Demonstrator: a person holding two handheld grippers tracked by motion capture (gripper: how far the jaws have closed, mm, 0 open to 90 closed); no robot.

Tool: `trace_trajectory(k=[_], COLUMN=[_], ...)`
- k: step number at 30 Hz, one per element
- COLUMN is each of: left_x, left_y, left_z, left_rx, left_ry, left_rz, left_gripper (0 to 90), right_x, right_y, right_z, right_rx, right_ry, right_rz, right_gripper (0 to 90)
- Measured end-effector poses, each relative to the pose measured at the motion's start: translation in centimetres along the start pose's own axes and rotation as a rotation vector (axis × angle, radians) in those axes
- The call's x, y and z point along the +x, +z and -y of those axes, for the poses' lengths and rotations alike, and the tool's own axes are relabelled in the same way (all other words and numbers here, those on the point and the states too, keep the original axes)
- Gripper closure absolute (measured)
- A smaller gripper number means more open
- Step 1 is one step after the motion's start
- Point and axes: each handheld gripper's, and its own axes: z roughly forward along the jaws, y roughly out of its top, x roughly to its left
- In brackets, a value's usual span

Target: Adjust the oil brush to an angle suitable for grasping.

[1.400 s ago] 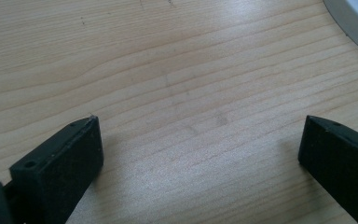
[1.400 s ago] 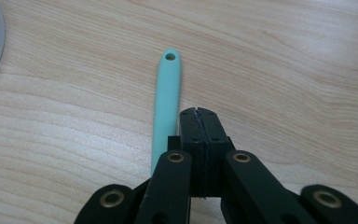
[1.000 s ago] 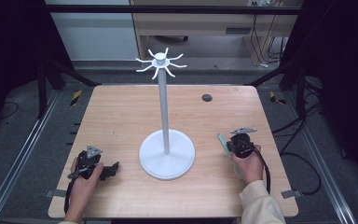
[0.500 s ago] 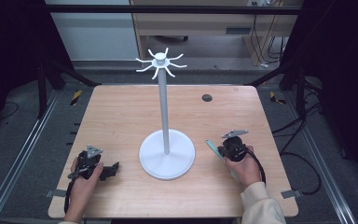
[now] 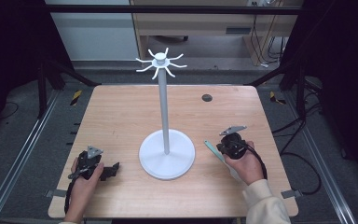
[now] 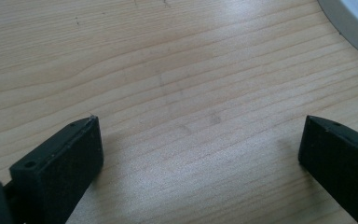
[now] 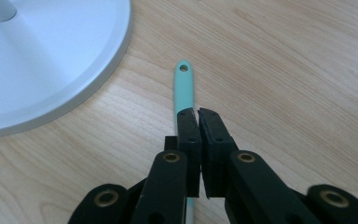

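Fingers of the left gripper (image 6: 200, 154) stand wide apart over bare wood with nothing between them; those of the right gripper (image 7: 198, 114) are pressed together, and a mint-green handle (image 7: 184, 88) runs beneath them, though whether the jaws actually pinch it cannot be told.

Wooden table (image 5: 121, 112): light, grained top with rounded corners, set among dark frame rails; a small dark round disc (image 5: 207, 98) lies near its far edge, right of centre.

White stand (image 5: 166, 154): broad round base at the table's middle, a slim upright pole, and a crown of curved hooks at the top. In the right gripper view the base rim (image 7: 98, 79) lies close to the green handle without touching it; in the left gripper view an arc of the base (image 6: 354, 25) appears at the upper right.

Left gripper, high view (image 5: 114, 167): resting on the table near the front left corner, held by the left hand (image 5: 81, 184), jaws toward the stand.

Right gripper, high view (image 5: 220, 150): right of the base, held by the right hand (image 5: 247, 165).

Mint-green handle, high view (image 5: 212, 149): flat on the wood between base and right gripper, its holed tip pointing away from the person
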Motion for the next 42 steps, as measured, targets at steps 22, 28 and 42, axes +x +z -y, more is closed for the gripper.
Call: trace_trajectory(k=[22,28,42], left_x=[-0.2,-0.2,-0.2], left_y=[-0.5,-0.5,-0.5], left_z=[0.5,0.5,0.5], left_rx=[-0.001,-0.001,-0.001], left_ry=[0.010,0.008,0.009], left_rz=[0.013,0.014,0.014], left_gripper=[0.0,0.0,0.0], right_x=[0.5,0.2,0.0], right_y=[1.7,2.1,2.4], right_z=[-1.4,-1.1,-0.9], right_rx=[0.367,0.405,0.444], right_ry=[-0.060,-0.055,-0.045], right_rz=[-0.032,-0.037,-0.057], right_gripper=[69.9,71.7,77.0])
